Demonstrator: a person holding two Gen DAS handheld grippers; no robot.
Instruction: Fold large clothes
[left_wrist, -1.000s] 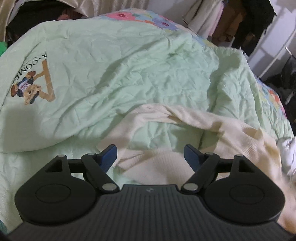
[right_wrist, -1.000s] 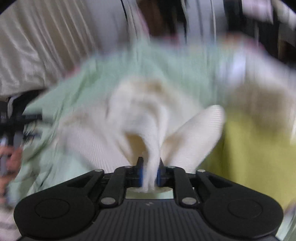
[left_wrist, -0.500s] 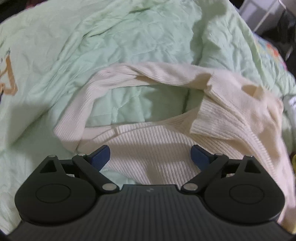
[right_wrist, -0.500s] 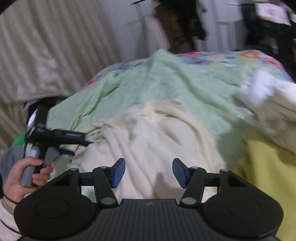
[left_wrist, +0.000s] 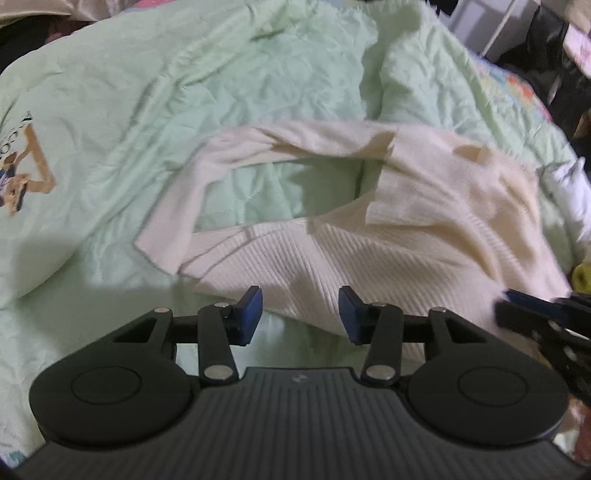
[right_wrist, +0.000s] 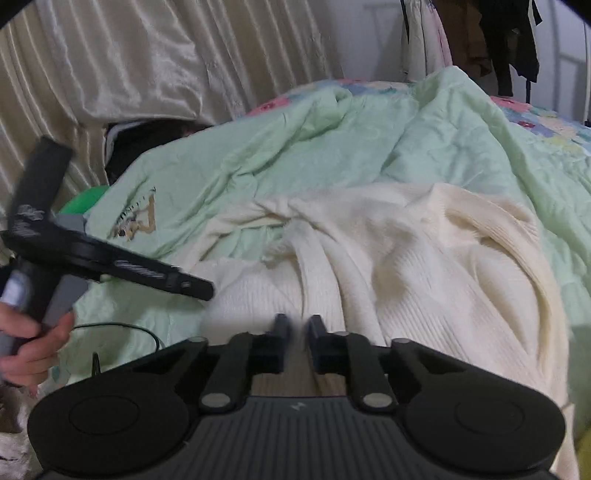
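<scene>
Left wrist view, starting at your far left: the printed cartoon motif sits on the pale green quilt, which spreads rumpled across the bed. Moving right, the cream ribbed sweater lies crumpled on that quilt, one sleeve looping out to the left and around a patch of bare green. Your left gripper hovers at the sweater's near hem with its blue pads apart and closing; the knit lies beyond and below the gap, and neither pad presses on it. At the right edge the tips of your right gripper reach the sweater's near right side, and a scrap of yellow fabric peeks out past it.

In the right wrist view, your hand at the far left grips the handle of the left gripper, whose fingers point at the sweater's left part. A thin black cable curls on the quilt just below it, and striped cream curtains hang behind. Right of centre, your right gripper has its jaws drawn in to a narrow gap over the sweater; the tips are blurred, and I cannot tell whether they pinch any knit. Dark clothes hang at the far right
</scene>
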